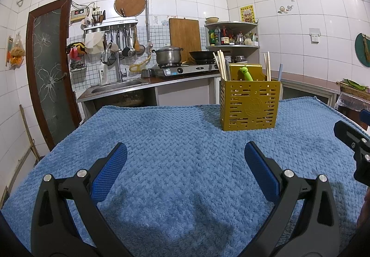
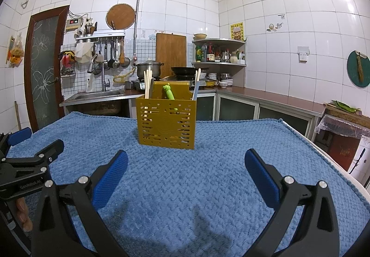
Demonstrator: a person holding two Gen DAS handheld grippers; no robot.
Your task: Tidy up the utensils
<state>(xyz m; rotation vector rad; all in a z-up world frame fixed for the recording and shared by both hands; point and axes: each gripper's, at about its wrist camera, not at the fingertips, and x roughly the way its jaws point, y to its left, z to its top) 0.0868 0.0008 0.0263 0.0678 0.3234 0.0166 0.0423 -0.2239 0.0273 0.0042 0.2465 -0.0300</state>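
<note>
Left wrist view shows your left gripper (image 1: 185, 153) spread wide and empty; your right gripper (image 2: 186, 159) likewise, facing the yellow utensil holder (image 2: 167, 122).

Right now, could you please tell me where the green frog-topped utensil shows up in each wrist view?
Left wrist: the frog utensil stands in the yellow holder, right of centre, upper half.
Right wrist: the frog utensil is in the same holder, just left of centre.
Shared landmark: the steel pot on the stove behind.
</note>
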